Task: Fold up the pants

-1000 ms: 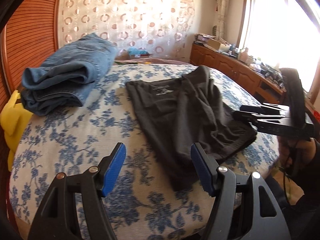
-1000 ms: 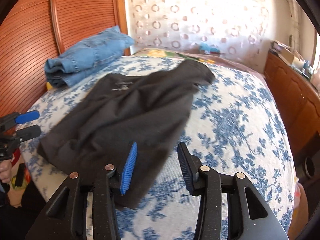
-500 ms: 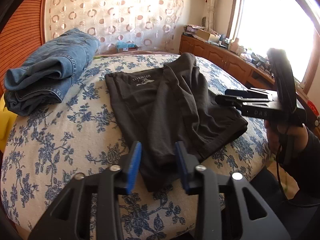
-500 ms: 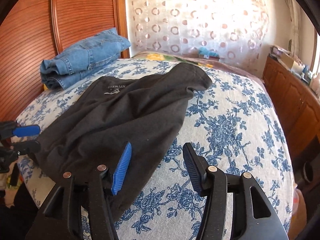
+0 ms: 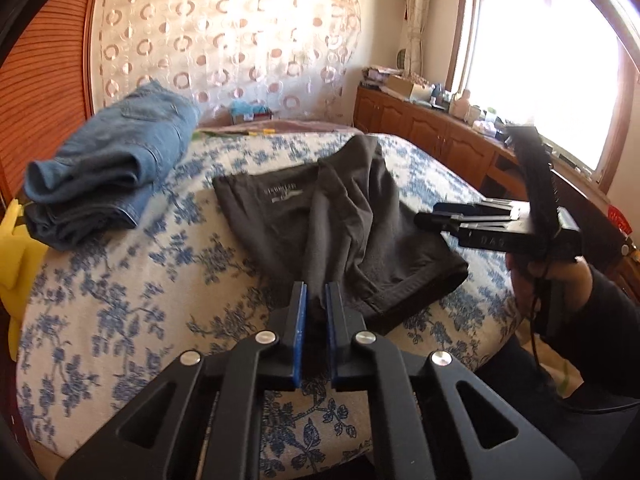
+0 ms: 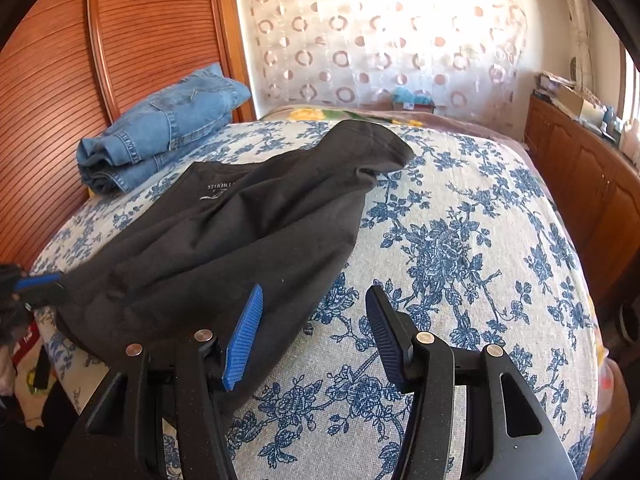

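1. Nearest the lens in the left wrist view, the left gripper (image 5: 316, 304) was clenched on a corner of the black pants (image 5: 344, 224) at 6 o'clock — a thin pinch of cloth between the blue pads (image 5: 299, 332).
2. In its own view the right gripper (image 6: 314, 328) stood released, jaws wide, just over the garment's near edge at 7 o'clock and gripping nothing.
3. The black pants (image 6: 224, 240) lay rumpled across the floral bedspread (image 6: 460, 240), running from 8 o'clock toward 12, with a printed label facing up at the far end.
4. To do this step well, I judged the right gripper should take the matching corner before any lift — one held corner alone would drag the cloth into a twist.
5. Both corners ought to rise together and level, so the fold lands square.
6. Farther off at 10 o'clock, the folded blue jeans (image 6: 160, 128) sat well apart against the wooden headboard (image 6: 100, 60).
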`<action>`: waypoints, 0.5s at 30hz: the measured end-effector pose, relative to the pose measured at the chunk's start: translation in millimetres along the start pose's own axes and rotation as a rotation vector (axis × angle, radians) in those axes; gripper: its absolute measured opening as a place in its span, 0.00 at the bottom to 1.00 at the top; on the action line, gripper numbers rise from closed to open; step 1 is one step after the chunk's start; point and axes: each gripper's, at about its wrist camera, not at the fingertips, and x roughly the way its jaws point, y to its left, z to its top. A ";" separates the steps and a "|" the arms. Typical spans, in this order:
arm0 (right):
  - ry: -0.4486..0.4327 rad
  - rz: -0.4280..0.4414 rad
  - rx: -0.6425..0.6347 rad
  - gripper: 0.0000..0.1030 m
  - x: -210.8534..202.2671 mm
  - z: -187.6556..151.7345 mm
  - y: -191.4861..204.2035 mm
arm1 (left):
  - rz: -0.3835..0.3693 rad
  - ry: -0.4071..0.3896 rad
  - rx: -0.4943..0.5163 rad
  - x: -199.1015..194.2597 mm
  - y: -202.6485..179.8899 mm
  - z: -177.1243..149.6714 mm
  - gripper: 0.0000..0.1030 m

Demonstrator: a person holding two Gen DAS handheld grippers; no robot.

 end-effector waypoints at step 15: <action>0.006 0.004 0.001 0.53 1.5 0.1 0.7 | 0.073 0.070 -0.029 7.0 9.7 -9.9 0.25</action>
